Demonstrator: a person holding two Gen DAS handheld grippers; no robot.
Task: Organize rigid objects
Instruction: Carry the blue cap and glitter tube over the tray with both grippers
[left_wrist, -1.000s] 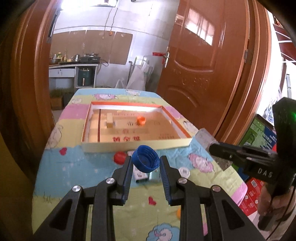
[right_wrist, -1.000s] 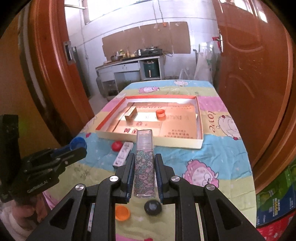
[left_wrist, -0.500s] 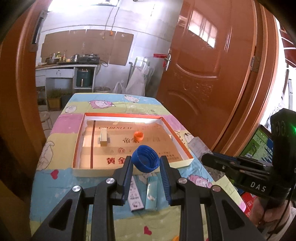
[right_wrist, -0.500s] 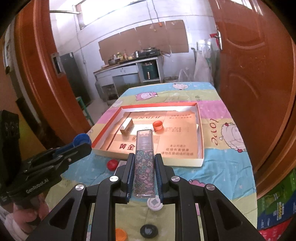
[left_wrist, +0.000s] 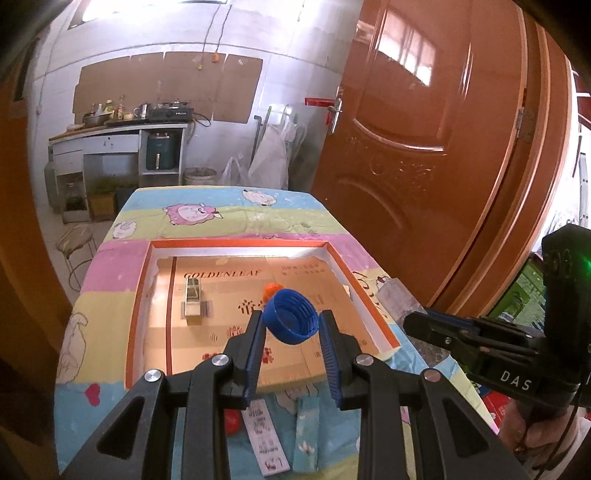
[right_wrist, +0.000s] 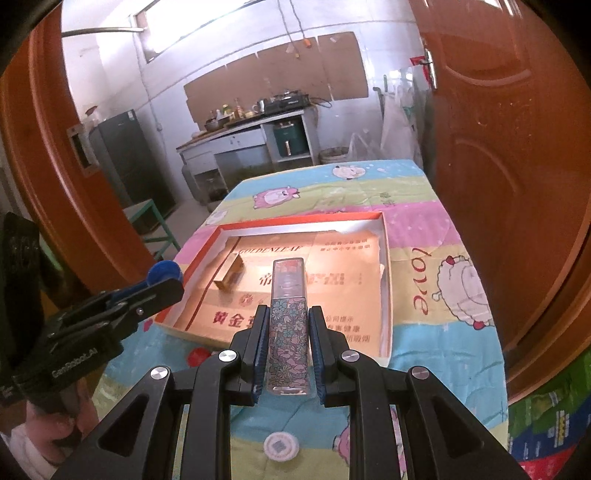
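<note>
My left gripper (left_wrist: 291, 325) is shut on a blue bottle cap (left_wrist: 291, 316), held over the near part of a shallow orange-rimmed cardboard tray (left_wrist: 138, 295). In the tray lie a small gold box (left_wrist: 192, 304) and an orange cap (left_wrist: 272, 288), partly hidden behind the blue cap. My right gripper (right_wrist: 287, 325) is shut on a slim floral-patterned box (right_wrist: 289, 325), which sticks out forward over the tray's (right_wrist: 384, 280) near edge. The left gripper (right_wrist: 162, 284) with its blue cap (right_wrist: 164, 271) shows at the left of the right wrist view.
The tray sits on a table under a pastel cartoon cloth (left_wrist: 207, 216). On the cloth near me lie a red cap (left_wrist: 232, 422), a white slim box (left_wrist: 264, 437), a teal slim box (left_wrist: 306, 432) and a white cap (right_wrist: 280, 446). Orange doors (left_wrist: 424, 147) stand close on the right.
Both grippers have moved forward along the table with their loads. The blue cap and the floral box now hang over the tray instead of the cloth in front of it.
</note>
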